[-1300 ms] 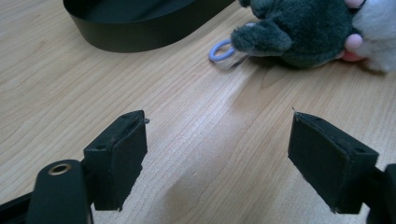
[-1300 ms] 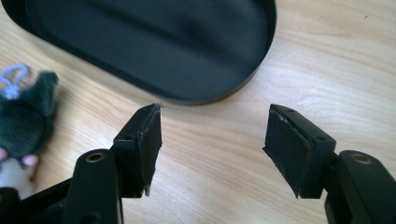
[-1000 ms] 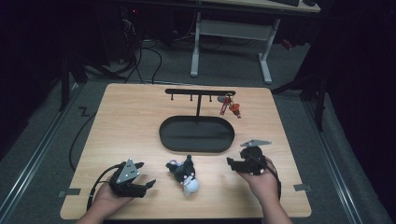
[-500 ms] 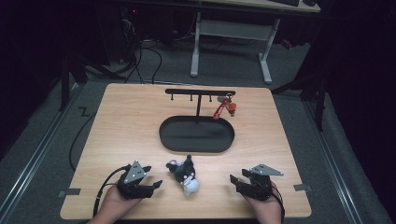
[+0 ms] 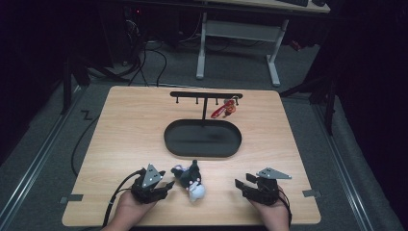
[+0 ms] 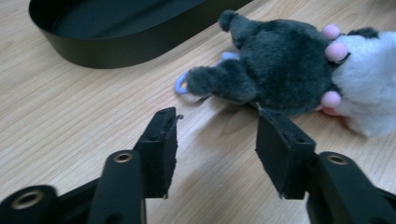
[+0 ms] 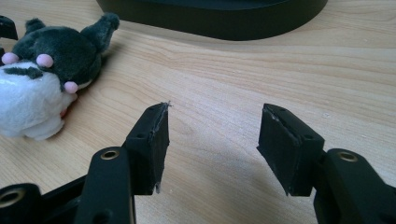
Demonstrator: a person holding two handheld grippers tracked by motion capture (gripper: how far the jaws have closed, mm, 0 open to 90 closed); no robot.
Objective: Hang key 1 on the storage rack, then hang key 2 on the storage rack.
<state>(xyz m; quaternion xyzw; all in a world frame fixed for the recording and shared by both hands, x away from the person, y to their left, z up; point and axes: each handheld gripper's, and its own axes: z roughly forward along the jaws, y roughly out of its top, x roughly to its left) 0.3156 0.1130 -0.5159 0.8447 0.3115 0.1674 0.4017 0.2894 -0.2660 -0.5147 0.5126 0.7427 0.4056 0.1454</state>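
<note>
A: How are the jaws of the left gripper (image 6: 215, 135) standing?

B: They are gaping wide and holding nothing. In the left gripper view the wooden table (image 6: 70, 107) is showing bare between them, and the plush toy (image 6: 289, 70) is lying just beyond the tip of the right-hand jaw, nearly touching it.

A: And the right gripper (image 7: 212, 133)?

B: It is spread just as wide, also empty, with bare wood between the jaws. The toy is sitting well off past the left-hand jaw, apart from it.

A: What is the toy looking like?

B: It is a small dark grey furry animal with a white fluffy part and pink dots, lying on its side. In the left gripper view a pale blue loop (image 6: 180, 86) is peeking out from under a grey paw, ahead of the left-hand jaw.

A: What is the high view giving that the gripper views are not?

B: It is showing both hands resting on the near edge of the table, the toy lying between the two grippers and closer to the left one, and a black rack (image 5: 206, 96) with pegs standing behind the black oval tray (image 5: 202, 139). A red thing (image 5: 226, 108) is hanging from a peg near the rack's right end; what it is I cannot tell. The gripper views are catching only the tray's low black wall, far ahead of the jaws.
</note>
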